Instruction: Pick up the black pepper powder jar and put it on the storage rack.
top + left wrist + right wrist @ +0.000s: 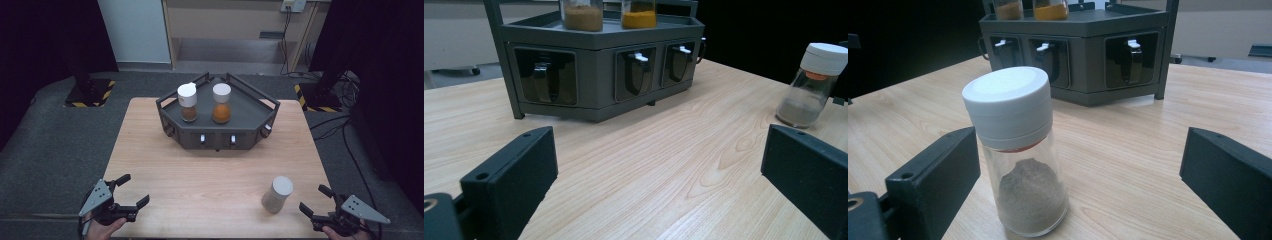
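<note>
Left gripper (126, 191) sits at the near-left corner of the table (210, 200), jaws spread wide with nothing between them. Ahead and to its right is the grey rack (218, 131) carrying two white-capped spice jars (188, 102). Further right, the grey-powder jar (277, 194) stands upright just left of the right gripper (315, 199), not touching it; that one's gaping wide too.

Tops of brown jar (582, 15) and orange jar (639, 13) cut off by the picture's edge. Labels on rack (599, 37) drawers too small to read. Hands cut off at the bottom.
</note>
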